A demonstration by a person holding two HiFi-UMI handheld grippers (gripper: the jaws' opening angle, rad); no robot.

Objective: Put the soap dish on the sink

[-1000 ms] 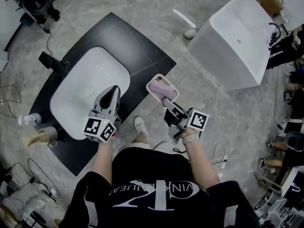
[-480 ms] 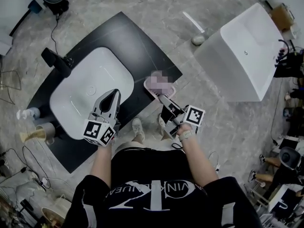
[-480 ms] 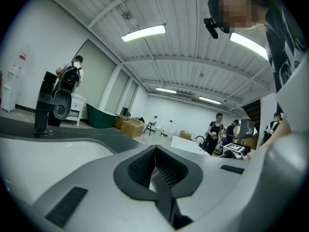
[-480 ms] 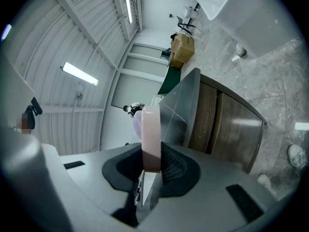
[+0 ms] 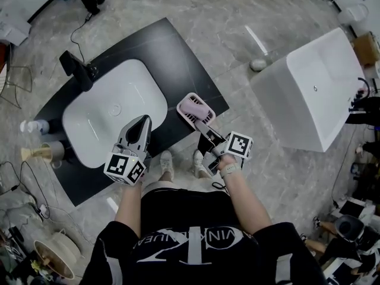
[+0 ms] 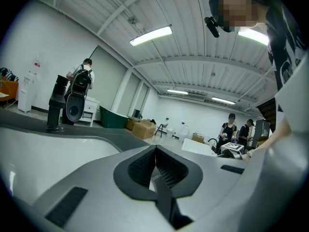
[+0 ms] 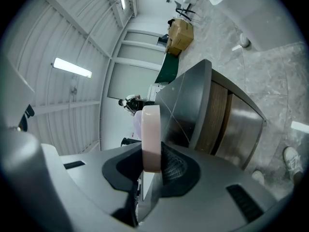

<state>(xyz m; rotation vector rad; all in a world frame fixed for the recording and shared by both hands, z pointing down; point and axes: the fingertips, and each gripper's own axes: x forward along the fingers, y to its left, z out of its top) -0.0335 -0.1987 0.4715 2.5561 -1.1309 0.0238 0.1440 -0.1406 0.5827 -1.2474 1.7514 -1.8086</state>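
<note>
Both forearms are reaching up from the bottom edge. The left gripper [image 5: 143, 123] is hovering left of centre over the white sink's [image 5: 101, 120] near rim, jaws pressing together on nothing. The right gripper [image 5: 200, 124] is angling toward the upper left, clamping the pink soap dish [image 5: 194, 107] (seen edge-on in its own view) above the black counter's [image 5: 172, 52] right edge, mid-frame. The shirt's [image 5: 178, 215] white print is showing upside down, unreadable.
</note>
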